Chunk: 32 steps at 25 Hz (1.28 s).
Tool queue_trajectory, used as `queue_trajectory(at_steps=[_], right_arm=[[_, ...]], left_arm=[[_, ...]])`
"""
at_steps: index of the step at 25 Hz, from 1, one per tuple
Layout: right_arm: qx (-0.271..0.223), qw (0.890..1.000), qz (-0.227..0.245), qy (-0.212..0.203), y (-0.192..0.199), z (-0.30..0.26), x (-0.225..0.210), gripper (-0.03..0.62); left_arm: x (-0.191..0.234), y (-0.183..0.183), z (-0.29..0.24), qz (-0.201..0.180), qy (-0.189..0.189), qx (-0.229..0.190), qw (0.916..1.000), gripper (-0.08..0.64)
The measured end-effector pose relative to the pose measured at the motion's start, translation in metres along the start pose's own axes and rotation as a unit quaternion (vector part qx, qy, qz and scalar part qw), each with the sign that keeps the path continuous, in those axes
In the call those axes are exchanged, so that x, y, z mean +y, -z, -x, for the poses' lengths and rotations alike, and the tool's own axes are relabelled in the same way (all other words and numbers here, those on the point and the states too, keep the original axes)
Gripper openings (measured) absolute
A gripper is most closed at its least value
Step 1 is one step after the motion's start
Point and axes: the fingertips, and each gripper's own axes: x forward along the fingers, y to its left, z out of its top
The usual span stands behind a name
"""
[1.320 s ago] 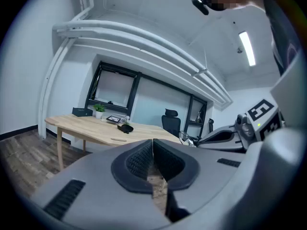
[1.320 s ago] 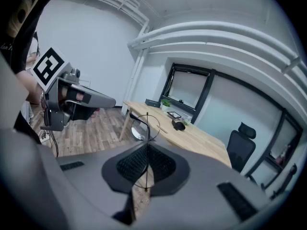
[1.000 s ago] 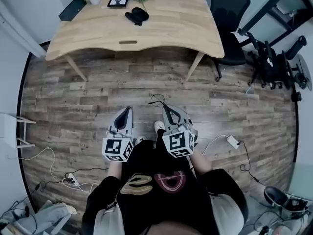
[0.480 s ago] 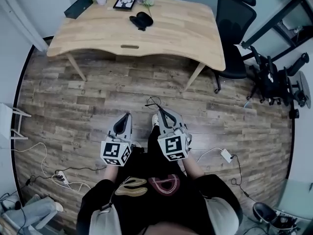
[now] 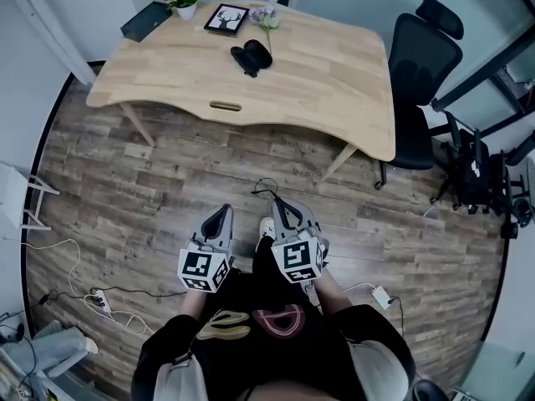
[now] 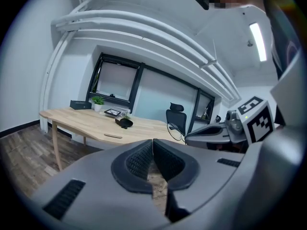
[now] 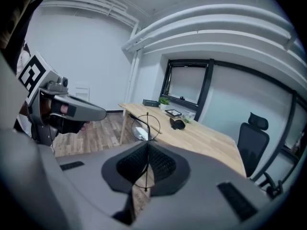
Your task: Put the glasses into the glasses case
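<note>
While the left gripper's (image 6: pixel 153 142) jaws sit closed empty, the right gripper's (image 7: pixel 146 146) pinch faint wire glasses (image 7: pixel 146 126).

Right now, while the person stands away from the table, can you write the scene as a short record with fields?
left gripper: jaws together, nothing between them
right gripper: jaws shut on thin black wire-frame glasses
glasses case: black, lying on the light wooden table, far from both grippers
also on table: small green potted plant, framed deer picture, black box
beside table: black office chair
task state: glasses not yet in the case
</note>
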Motion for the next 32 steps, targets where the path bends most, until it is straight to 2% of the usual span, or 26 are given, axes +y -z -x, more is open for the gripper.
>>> queue_trajectory(at_steps=[8,18,32], right_arm=[[-0.016,0.999,0.02,-0.031,-0.011,-0.043,-0.051,0.017],[-0.04,0.997,0.047,-0.054,-0.016,-0.066,-0.107,0.017],[-0.032,0.997,0.037,-0.057,-0.013,-0.084,-0.132,0.017]], left_arm=[[0.0,-0.024,-0.066,-0.002,-0.008,-0.009,0.9999,0.017],[-0.006,-0.039,-0.121,0.003,-0.05,-0.033,0.9982,0.017],[-0.002,-0.049,-0.158,0.006,-0.049,-0.033,0.9982,0.017]])
